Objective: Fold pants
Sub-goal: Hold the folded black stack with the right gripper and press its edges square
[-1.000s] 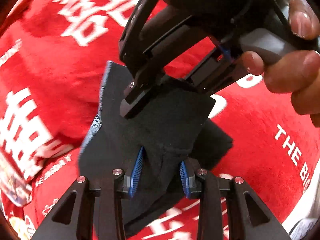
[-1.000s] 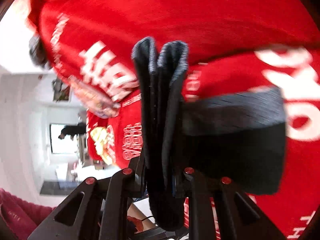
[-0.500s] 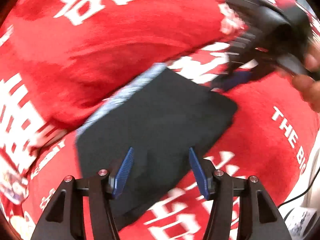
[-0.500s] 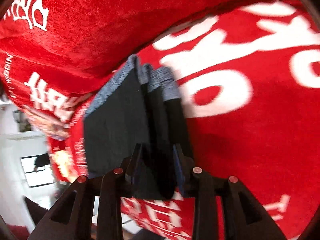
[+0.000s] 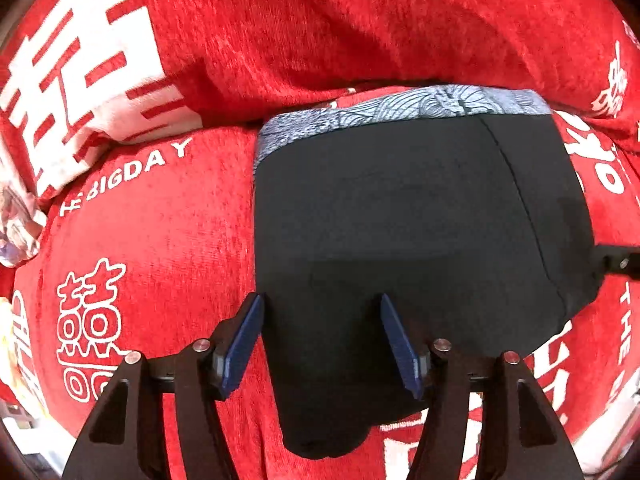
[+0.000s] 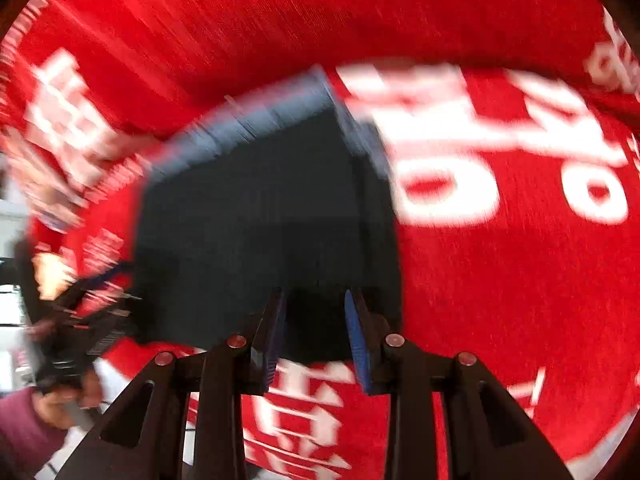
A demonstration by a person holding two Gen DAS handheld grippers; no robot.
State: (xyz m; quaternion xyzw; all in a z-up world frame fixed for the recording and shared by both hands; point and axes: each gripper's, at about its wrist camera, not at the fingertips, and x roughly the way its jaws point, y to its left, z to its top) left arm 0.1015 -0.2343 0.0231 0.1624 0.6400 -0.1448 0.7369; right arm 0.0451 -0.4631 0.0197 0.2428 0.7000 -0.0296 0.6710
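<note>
1. The folded black pants point(image 5: 420, 232) are being shown lying flat on the red printed blanket point(image 5: 160, 240), the patterned grey waistband point(image 5: 400, 110) running along the 12 o'clock edge in the left wrist view.
2. The left gripper point(image 5: 322, 340) is being held pointing down over the 6 o'clock end of the bundle; its jaws are opening, with cloth seen between the blue pads point(image 5: 242, 344) but not being pressed by them.
3. The right gripper point(image 6: 314, 336) is being seen with its pads parted and nothing clamped; the dark fabric is lying just beyond the fingertips, toward 12 o'clock.
4. The deciding relation is being read this way: the bundle is lying ahead of both grippers, toward 12 o'clock, its long axis running roughly from 6 to 12 in the left view, and the left gripper is judged the nearer, being right over the hem end.
5. The fold is being judged nearly done; smoothing or a last fold is probably being called for.
6. In the left wrist view alone, the waistband pattern, a seam and a tip of the other gripper at 3 o'clock are being shown sharply.
7. In the blurred right wrist view alone, the stacked layers at the bundle's right edge, a hand point(image 6: 76, 396) on the other tool at 8 o'clock and a maroon sleeve point(image 6: 24, 432) are being given.
</note>
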